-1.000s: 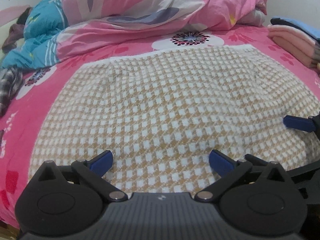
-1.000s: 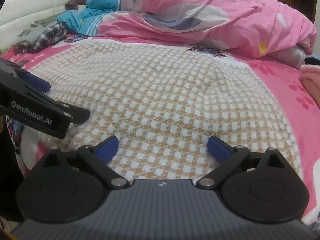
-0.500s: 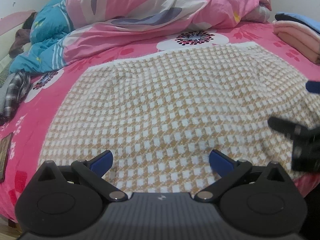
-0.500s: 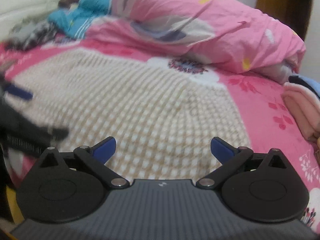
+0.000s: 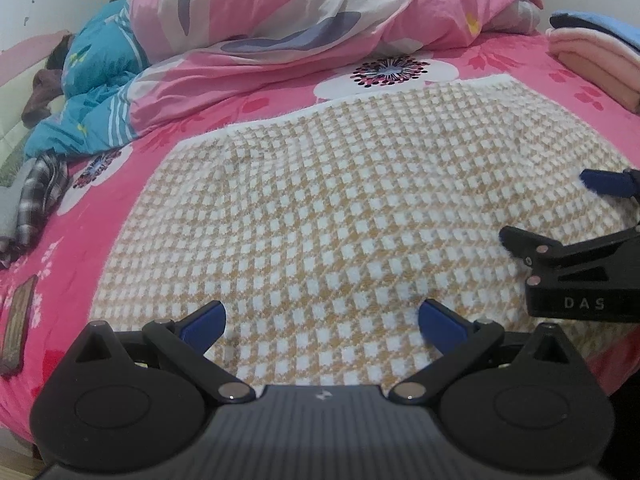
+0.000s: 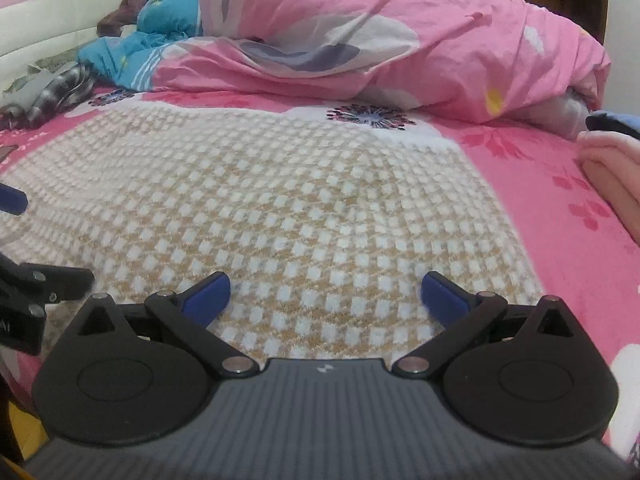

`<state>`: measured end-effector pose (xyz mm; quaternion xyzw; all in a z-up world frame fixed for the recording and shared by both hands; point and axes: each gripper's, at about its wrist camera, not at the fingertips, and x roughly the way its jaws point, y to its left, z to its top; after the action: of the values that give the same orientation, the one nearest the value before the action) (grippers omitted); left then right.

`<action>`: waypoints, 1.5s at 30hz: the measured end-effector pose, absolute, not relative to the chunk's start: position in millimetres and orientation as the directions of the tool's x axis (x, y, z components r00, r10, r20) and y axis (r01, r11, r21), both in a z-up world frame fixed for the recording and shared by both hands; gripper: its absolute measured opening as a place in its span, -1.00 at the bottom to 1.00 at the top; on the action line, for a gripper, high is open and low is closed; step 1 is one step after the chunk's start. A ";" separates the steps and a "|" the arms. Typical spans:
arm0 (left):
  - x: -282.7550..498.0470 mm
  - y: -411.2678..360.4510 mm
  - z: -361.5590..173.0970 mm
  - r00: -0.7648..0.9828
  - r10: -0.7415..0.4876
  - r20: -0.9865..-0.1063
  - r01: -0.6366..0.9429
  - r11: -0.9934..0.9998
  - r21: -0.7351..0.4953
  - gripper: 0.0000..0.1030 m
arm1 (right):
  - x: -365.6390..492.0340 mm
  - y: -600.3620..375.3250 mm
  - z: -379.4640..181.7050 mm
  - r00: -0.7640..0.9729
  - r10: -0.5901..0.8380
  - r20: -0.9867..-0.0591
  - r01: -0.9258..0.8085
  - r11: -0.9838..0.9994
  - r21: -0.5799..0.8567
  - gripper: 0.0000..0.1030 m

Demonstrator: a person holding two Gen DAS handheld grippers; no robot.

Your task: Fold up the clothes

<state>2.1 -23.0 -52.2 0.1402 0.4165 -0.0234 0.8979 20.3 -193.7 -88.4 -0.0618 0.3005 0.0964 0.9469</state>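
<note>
A tan and white checked knit garment lies spread flat on the pink flowered bed. My left gripper hovers open over its near edge, nothing between the blue pads. My right gripper is open too, above the garment's near right part. In the left wrist view the right gripper enters from the right edge over the garment's right side. The left gripper's fingers show at the left edge of the right wrist view.
A bunched pink quilt and a blue striped cloth lie along the far side of the bed. A stack of folded clothes sits at the far right. Checked grey fabric and a flat brown object lie at the left.
Both grippers have pulled back a little from the garment and stayed open. The right gripper has shifted in the left wrist view, its body now showing more fully at the right edge.
</note>
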 end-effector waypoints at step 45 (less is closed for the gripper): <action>-2.3 2.1 -64.2 0.668 -0.036 -0.743 0.108 0.993 0.049 1.00 | 5.7 -193.8 -100.0 0.856 0.160 -0.491 -0.223 0.972 -0.072 0.98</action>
<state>-2.3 2.1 -64.2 0.0443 0.4054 -0.0397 0.9122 5.7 -193.8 -100.0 -0.0635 0.2491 0.0996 0.9613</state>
